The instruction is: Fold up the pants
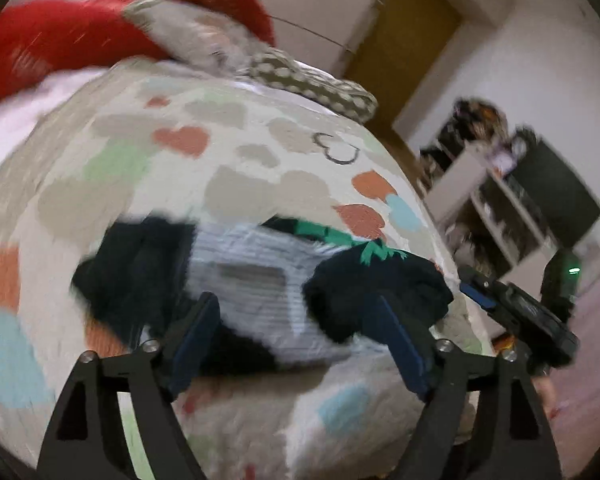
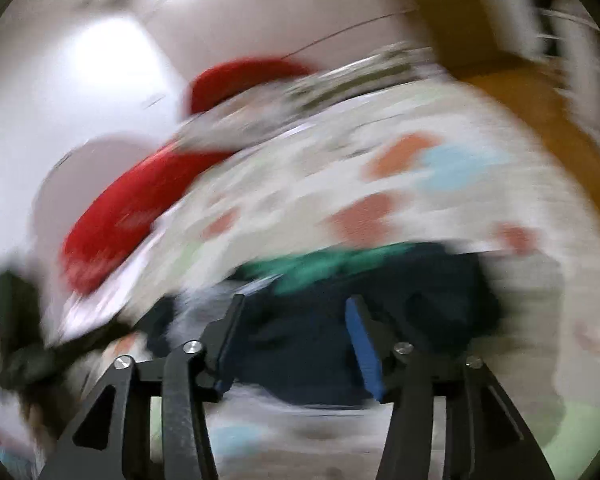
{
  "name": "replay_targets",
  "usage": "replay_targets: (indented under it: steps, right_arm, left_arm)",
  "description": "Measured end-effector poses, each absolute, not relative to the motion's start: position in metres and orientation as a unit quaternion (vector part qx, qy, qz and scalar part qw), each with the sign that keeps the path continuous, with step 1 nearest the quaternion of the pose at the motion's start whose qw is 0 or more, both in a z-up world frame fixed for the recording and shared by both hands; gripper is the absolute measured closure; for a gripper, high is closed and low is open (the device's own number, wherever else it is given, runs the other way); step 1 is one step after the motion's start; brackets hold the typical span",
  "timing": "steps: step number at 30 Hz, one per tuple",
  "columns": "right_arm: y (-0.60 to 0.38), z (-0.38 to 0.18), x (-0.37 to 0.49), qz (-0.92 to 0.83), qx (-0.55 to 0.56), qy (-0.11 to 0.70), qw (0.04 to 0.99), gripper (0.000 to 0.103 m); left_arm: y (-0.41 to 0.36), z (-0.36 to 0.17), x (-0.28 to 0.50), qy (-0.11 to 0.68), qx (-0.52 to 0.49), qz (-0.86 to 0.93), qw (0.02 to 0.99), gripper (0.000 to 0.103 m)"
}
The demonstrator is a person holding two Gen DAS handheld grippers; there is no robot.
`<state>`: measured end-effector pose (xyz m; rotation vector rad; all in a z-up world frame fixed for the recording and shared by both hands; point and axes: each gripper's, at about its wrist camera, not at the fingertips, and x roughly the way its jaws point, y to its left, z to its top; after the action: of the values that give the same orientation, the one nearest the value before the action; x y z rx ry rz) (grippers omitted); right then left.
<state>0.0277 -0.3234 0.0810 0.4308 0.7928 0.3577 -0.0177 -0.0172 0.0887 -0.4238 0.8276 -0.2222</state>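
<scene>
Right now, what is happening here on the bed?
A person holds a pair of tongs in each hand over a bed with a heart-patterned blanket. A small pile of clothes lies on it: dark pants with green trim, partly over a pale striped garment. The left tongs and the right tongs both stand open just in front of the pile, gripping nothing. Both views are blurred by motion, and the pants look bunched, not neatly folded.

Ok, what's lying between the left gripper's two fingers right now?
In the left wrist view, the pants fill the gap of the open left gripper: a pale striped panel flanked by dark fabric, on the bedspread.
</scene>
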Motion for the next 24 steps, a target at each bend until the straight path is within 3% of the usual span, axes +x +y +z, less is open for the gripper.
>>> replay_targets:
  steps: [3,9,10,11,12,20,24]
  right_arm:
    - [-0.380,0.063,0.037,0.066,0.242,0.401,0.881,0.047]
    - [-0.393,0.018,0.063,0.048,0.285,0.438,0.851,0.044]
    - [-0.387,0.014,0.067,0.060,0.285,0.440,0.849,0.053]
    - [-0.381,0.015,0.067,0.068,0.282,0.441,0.849,0.069]
    - [-0.372,0.019,0.070,0.078,0.276,0.439,0.851,0.094]
    - [-0.287,0.090,0.052,0.163,0.158,0.387,0.893,0.094]
    - [-0.215,0.078,0.048,0.235,0.084,0.415,0.875,0.094]
  left_arm:
    - [-0.008,0.069,-0.025,0.422,-0.230,-0.107,0.871,0.022]
    - [-0.010,0.064,-0.026,0.426,-0.234,-0.109,0.867,0.022]
    - [-0.009,0.065,-0.028,0.424,-0.234,-0.109,0.868,0.022]
    - [-0.009,0.066,-0.028,0.420,-0.234,-0.107,0.870,0.022]
    - [-0.008,0.067,-0.029,0.419,-0.234,-0.106,0.871,0.022]
    - [0.004,0.069,-0.037,0.413,-0.250,-0.103,0.870,0.022]
    - [0.014,0.066,-0.040,0.411,-0.260,-0.094,0.869,0.022]
